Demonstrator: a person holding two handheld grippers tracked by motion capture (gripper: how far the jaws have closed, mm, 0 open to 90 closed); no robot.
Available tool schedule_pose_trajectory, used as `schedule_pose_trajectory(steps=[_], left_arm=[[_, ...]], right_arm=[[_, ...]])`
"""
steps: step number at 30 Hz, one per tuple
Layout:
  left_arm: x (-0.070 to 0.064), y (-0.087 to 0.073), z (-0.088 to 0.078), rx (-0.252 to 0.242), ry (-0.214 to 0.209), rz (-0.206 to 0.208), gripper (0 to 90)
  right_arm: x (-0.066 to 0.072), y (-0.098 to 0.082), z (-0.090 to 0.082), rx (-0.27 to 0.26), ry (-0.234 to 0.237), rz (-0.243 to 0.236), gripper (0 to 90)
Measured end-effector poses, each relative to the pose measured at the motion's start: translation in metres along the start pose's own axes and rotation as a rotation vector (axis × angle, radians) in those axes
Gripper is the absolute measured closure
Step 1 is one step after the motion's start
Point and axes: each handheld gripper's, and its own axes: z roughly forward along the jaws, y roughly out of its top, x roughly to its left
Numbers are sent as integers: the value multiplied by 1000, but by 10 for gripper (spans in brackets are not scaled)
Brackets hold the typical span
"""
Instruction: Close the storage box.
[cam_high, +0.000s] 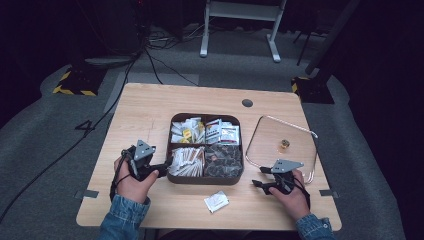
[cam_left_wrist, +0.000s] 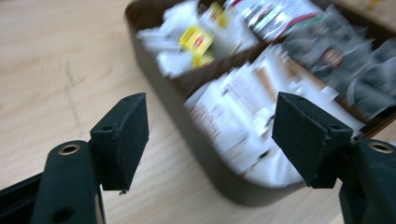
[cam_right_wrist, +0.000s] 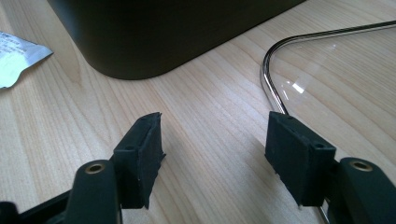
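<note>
Two claws are spread and empty: our left claw (cam_high: 165, 167) by the left wall of the divided box (cam_left_wrist: 196, 154) mid-counter, our right claw (cam_right_wrist: 212, 154) near the glass lid (cam_right_wrist: 336, 60). Clipping the lid's rim could skid it off the counter (cam_high: 145, 110)

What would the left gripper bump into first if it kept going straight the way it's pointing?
Probably the brown box. The left gripper has open, empty jaws aimed at its near wall, with the white packets just behind the rim. How close it is is hard to judge.
</note>
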Motion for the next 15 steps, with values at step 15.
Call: schedule_pose_trajectory(steps=[15], left_arm=[[46,-32,21,152,97,-100,240]], right_arm=[[0,0,1,2,-2,2,354]])
